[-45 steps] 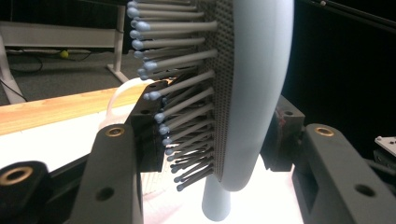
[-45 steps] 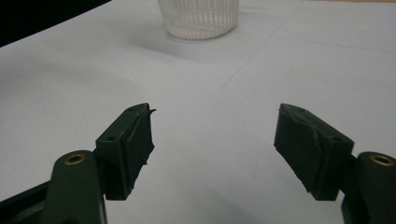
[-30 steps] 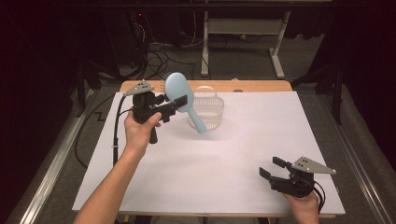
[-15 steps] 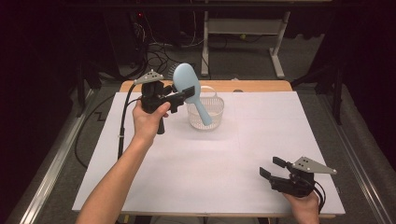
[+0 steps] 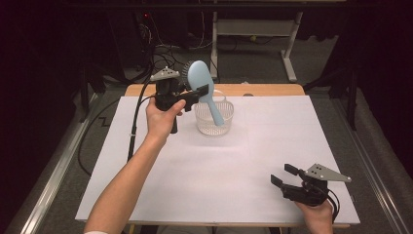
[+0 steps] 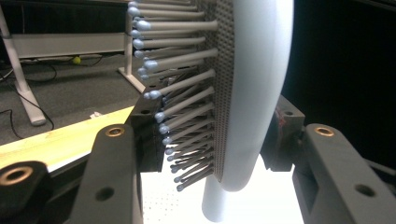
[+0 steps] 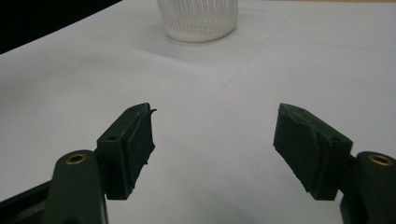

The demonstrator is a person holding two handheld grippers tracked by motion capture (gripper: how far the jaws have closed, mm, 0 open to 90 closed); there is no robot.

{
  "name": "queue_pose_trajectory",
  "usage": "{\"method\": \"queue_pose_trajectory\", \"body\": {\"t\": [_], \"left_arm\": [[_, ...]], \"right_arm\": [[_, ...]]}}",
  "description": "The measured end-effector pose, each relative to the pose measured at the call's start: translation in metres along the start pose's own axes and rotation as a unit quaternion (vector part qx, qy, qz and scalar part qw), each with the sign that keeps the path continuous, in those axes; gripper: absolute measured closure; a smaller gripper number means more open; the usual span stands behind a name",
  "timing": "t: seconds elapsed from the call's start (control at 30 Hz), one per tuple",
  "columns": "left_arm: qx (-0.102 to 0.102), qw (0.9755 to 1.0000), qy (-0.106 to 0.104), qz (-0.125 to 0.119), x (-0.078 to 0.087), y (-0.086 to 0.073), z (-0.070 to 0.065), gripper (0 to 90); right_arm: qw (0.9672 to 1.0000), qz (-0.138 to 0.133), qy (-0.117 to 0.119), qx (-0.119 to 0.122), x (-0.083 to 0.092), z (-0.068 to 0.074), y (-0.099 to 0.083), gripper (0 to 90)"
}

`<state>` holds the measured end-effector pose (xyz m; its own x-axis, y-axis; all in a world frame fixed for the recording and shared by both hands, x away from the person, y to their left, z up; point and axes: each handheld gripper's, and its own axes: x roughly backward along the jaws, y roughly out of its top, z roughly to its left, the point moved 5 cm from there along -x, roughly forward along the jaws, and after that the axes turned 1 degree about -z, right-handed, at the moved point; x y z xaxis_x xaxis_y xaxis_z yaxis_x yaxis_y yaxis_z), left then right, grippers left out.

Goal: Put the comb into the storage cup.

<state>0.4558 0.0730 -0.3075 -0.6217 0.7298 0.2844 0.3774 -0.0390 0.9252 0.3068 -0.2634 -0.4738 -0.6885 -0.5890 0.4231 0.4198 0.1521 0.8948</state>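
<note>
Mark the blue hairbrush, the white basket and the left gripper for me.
blue hairbrush (image 5: 198,75): high view, on the smooth back of its oval head.
white basket (image 5: 225,122): high view, on its ribbed side wall.
left gripper (image 5: 205,89): high view, between its fingertips, at the brush's neck.

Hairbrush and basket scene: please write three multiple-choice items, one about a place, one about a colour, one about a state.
1. Where does the handle of the hairbrush point?
A. Down into the basket
B. Toward the right gripper
C. Off the table's near edge

2. What colour is the back of the hairbrush?
A. Red
B. Light blue
C. Black

3. In what state is the right gripper?
A. Shut on the basket
B. Shut on the hairbrush
C. Open, holding nothing

Answers:
1 A, the high view shows the handle slanting down inside the basket rim.
2 B, the back is pale blue where the left gripper clamps it.
3 C, the right gripper view shows bare table between its jaws.
</note>
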Motion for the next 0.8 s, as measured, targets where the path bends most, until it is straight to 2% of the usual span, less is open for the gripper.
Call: {"method": "queue_pose_trajectory", "body": {"t": [0.8], "left_arm": [[0.005,0.9994,0.033,0.005,-0.024,0.006,0.011,50.9]], "right_arm": [[1.0000,-0.003,0.000,-0.003,0.001,-0.001,0.000,28.7]]}}
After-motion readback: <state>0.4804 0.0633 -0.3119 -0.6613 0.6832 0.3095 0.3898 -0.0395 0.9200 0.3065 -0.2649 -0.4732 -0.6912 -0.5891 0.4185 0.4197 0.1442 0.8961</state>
